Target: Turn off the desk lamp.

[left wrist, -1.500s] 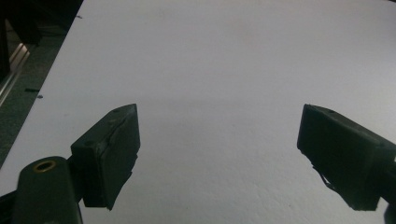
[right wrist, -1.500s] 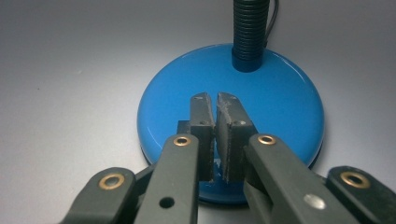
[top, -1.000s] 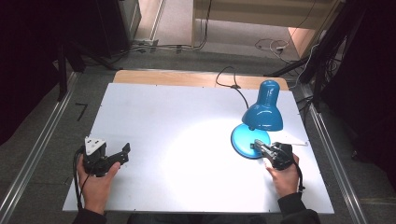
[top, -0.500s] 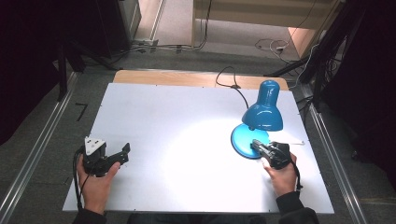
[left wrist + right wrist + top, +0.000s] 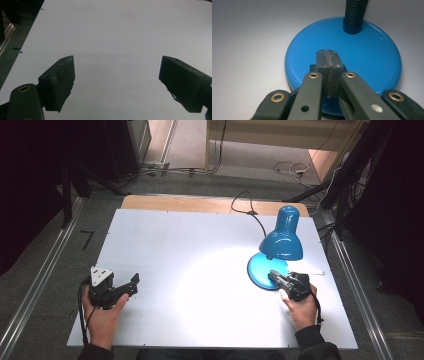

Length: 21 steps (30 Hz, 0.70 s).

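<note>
A blue desk lamp stands at the right of the white table (image 5: 190, 235), its shade (image 5: 282, 242) tilted down and casting a bright pool of light on the tabletop. My right gripper (image 5: 274, 276) is shut with nothing between its jaws. Its tips (image 5: 327, 53) lie over the near part of the round lamp base (image 5: 367, 50), on a small dark block set in the base. The ribbed lamp neck (image 5: 354, 15) rises just behind. My left gripper (image 5: 127, 287) rests at the front left, open, with bare table between its fingers (image 5: 62, 77).
The lamp's black cable (image 5: 245, 205) runs off the far edge over a wooden strip (image 5: 175, 202). Metal rails (image 5: 45, 280) flank the table on the floor, and cables and dark stands lie beyond.
</note>
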Tool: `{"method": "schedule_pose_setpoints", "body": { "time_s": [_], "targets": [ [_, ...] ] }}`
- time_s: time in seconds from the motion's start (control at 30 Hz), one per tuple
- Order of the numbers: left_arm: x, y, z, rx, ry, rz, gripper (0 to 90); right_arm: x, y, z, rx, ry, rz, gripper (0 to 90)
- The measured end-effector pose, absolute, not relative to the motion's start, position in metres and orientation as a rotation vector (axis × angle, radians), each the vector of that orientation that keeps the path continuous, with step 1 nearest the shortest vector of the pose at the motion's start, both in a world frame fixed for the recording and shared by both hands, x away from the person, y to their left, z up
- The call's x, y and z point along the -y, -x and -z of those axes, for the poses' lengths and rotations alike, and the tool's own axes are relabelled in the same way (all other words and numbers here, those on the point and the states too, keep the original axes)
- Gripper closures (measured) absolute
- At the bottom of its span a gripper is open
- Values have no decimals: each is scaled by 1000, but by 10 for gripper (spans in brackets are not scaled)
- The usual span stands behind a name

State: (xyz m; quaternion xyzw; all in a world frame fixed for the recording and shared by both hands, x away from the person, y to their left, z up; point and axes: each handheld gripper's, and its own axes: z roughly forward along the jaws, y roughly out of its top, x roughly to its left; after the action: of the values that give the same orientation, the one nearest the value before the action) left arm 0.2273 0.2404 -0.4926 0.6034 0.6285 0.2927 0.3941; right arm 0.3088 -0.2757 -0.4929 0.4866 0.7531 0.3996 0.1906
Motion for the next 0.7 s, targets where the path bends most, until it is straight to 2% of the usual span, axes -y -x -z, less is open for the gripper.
{"method": "schedule_pose_setpoints", "body": {
  "time_s": [0.7],
  "targets": [
    [-240,-227,492,-1589,-1533,-741,147,276,-309,496,-2115,-1365,-1121,881]
  ]
}}
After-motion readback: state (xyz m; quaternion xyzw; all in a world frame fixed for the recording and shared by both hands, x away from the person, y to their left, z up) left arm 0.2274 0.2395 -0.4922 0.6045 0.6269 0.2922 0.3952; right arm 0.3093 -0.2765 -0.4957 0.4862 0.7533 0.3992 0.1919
